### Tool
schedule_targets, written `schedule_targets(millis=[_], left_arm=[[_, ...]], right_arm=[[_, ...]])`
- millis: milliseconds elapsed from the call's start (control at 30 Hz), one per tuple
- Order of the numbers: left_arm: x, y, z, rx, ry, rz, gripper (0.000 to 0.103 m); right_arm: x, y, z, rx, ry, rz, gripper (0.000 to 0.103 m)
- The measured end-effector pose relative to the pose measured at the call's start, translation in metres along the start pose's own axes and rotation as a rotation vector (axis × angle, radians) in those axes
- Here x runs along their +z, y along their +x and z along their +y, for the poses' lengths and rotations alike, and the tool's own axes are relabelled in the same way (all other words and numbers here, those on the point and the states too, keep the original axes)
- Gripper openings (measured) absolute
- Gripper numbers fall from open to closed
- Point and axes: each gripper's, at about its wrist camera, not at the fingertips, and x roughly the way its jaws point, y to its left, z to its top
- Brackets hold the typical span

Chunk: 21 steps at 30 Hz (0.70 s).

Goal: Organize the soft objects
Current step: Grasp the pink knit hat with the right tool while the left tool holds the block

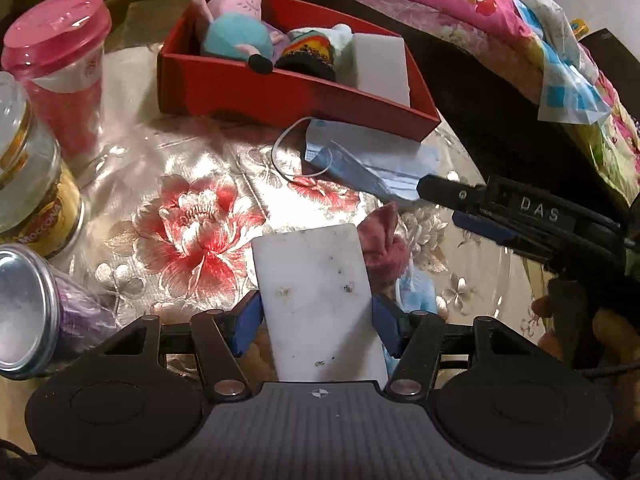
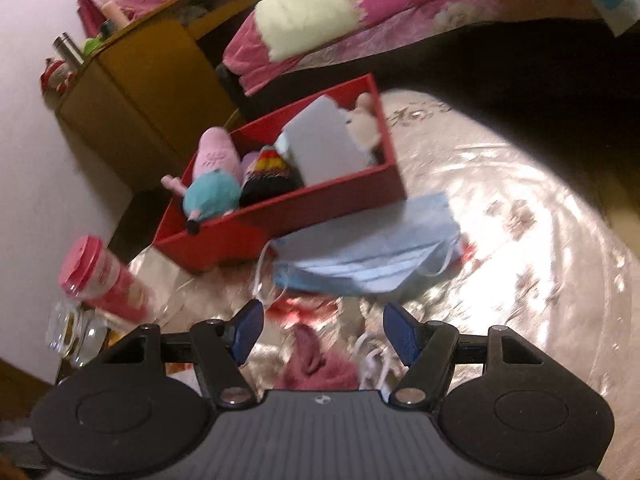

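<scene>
The left claw (image 1: 316, 320) is clamped on a white sponge (image 1: 316, 296), while the right claw (image 2: 322, 330) hangs apart above a pink cloth (image 2: 316, 364).

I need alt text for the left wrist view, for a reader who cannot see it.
The left tool grips a white sponge above a floral tablecloth. Behind it are blue face masks and a red box of plush toys.
</scene>
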Motion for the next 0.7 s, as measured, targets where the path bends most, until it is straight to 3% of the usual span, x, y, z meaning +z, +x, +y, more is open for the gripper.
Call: schedule_targets(millis=[200, 300, 400, 533, 700], left_arm=[[0.001, 0.0, 0.0, -0.012, -0.008, 0.0, 0.06], [0.002, -0.001, 0.004, -0.009, -0.027, -0.002, 0.06], [0.001, -0.002, 0.008, -0.003, -0.04, -0.006, 0.061], [0.0, -0.001, 0.011, -0.012, -0.048, 0.008, 0.061], [0.0, -0.002, 0.007, -0.023, -0.03, 0.01, 0.061]], right_arm=[[-0.003, -0.003, 0.004, 0.049, -0.018, 0.021, 0.034], [-0.006, -0.005, 0.016, 0.13, -0.052, 0.018, 0.03], [-0.008, 0.011, 0.031, 0.184, -0.063, 0.087, 0.022], [-0.016, 0.03, 0.033, 0.129, -0.06, 0.17, 0.02], [-0.019, 0.037, 0.019, 0.101, -0.01, 0.197, 0.01]])
